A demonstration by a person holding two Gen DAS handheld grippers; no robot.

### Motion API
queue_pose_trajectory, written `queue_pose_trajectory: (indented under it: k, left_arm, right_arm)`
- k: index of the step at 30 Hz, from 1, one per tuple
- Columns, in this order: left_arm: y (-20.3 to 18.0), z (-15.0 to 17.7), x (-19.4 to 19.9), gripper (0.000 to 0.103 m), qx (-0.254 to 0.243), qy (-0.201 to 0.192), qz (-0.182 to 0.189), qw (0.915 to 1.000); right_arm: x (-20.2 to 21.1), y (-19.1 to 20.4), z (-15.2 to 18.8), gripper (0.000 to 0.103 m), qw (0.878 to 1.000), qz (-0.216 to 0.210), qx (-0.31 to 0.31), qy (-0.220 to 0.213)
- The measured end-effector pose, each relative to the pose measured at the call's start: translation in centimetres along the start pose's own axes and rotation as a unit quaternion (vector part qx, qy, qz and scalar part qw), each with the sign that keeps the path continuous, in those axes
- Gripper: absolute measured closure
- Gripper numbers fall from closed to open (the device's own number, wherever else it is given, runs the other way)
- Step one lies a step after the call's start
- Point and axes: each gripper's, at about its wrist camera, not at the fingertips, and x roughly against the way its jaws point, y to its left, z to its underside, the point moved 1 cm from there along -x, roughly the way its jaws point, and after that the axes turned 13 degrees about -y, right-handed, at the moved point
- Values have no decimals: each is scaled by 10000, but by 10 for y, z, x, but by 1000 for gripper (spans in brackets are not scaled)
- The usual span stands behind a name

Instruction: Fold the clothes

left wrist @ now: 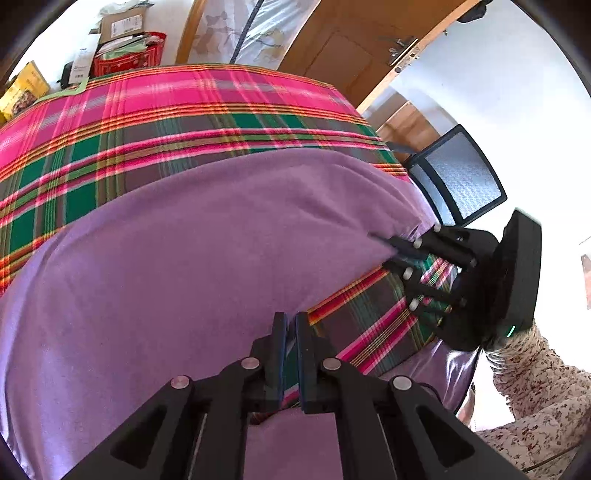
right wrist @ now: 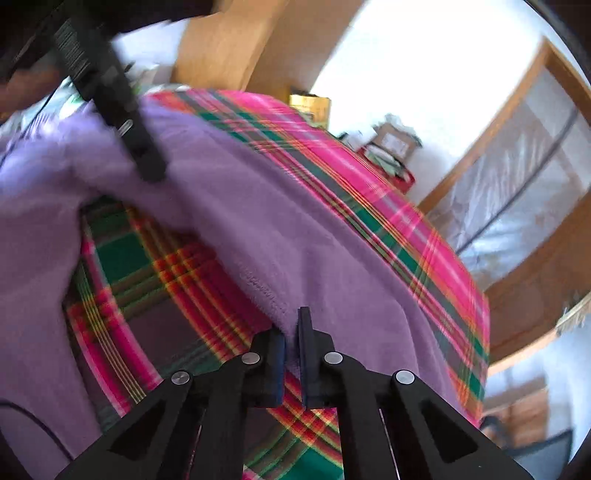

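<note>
My left tongs (left wrist: 290,325) and right tongs (right wrist: 291,328) each pinch an edge of the purple garment (left wrist: 192,236) over the plaid-covered counter (left wrist: 147,122).

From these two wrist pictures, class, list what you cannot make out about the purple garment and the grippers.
- What kind of garment the purple garment is: both views cut it off at the edges.
- Left gripper: its fingers hide whether they pinch cloth.
- Left side of the right wrist view: motion blur.
- Box label: too small.
</note>
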Motion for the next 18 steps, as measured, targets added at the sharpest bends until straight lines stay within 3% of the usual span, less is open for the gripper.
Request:
queue_pose_trajectory:
  k: [2, 5, 10, 15, 18]
  left_arm:
    - [4, 5, 3, 99, 57, 9, -132, 9999]
    - [20, 14, 16, 98, 238, -70, -413, 9988]
    - [51, 28, 44, 98, 620, -274, -926, 9934]
    - [83, 43, 74, 96, 1002, -478, -1436, 9834]
    - [111, 60, 101, 91, 1377, -659, -1832, 9712]
  right_arm:
    - [-1, -17, -4, 97, 9988, 51, -492, -50]
    - [-10, -27, -7, 97, 9971, 173, -739, 23]
    - [-26, -16, -2, 98, 9977, 336, -472, 362]
    - [-23, -11, -1, 90, 9977, -134, -341, 562]
    - [-10, -7, -6, 83, 9979, -325, -326, 447]
